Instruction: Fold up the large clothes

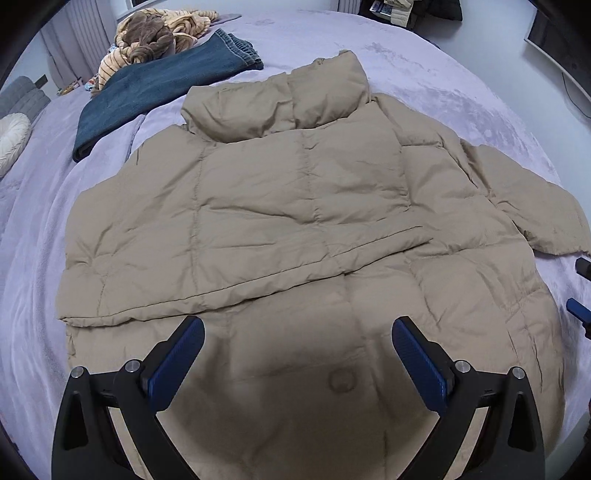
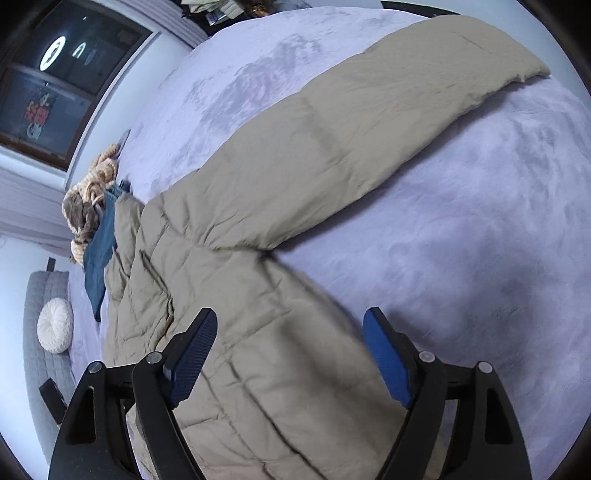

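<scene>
A beige puffer jacket lies flat on the lilac bed cover, collar at the far end. One sleeve is folded across its body. The other sleeve stretches straight out over the bed. My left gripper hovers open above the jacket's lower part, with nothing between its blue pads. My right gripper is open too, over the jacket's side near where the outstretched sleeve begins, and its jaws hold nothing. The right gripper's fingertips peek in at the right edge of the left wrist view.
Folded blue jeans and a striped plush heap lie at the bed's far left. A white round cushion rests on a grey padded seat. A dark window and cluttered shelves stand beyond the bed.
</scene>
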Demonstrator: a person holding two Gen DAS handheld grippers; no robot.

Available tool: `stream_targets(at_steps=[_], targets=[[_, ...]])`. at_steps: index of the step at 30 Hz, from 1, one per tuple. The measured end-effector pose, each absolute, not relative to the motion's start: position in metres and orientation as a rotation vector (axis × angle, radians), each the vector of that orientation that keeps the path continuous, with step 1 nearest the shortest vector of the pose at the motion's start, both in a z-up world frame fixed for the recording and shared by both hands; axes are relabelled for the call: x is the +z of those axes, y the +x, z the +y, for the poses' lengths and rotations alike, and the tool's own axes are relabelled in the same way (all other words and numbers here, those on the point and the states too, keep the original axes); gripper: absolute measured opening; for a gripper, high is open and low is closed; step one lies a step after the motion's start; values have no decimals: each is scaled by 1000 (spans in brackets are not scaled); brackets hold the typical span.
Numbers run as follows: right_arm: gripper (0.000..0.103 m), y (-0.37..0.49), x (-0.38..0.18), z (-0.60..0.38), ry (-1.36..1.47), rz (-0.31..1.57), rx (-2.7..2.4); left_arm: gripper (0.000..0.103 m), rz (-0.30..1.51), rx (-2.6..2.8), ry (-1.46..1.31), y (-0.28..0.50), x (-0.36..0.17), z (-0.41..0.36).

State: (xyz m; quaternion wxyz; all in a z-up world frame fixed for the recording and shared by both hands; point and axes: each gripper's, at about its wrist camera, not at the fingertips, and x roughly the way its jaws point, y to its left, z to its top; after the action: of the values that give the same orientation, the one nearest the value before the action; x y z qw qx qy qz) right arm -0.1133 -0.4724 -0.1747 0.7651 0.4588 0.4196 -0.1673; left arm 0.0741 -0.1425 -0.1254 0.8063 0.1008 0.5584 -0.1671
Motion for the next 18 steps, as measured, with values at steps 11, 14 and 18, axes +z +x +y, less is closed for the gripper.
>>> stream_targets(at_steps=[11, 14, 18], targets=[[93, -138, -188, -599, 1168, 764, -440, 102, 1240, -414, 180, 64, -126, -230], [96, -139, -197, -621, 1241, 702, -443, 102, 1238, -420, 184, 63, -123, -244], [103, -136, -206, -645, 1337, 603, -429, 102, 1240, -414, 181, 65, -123, -254]])
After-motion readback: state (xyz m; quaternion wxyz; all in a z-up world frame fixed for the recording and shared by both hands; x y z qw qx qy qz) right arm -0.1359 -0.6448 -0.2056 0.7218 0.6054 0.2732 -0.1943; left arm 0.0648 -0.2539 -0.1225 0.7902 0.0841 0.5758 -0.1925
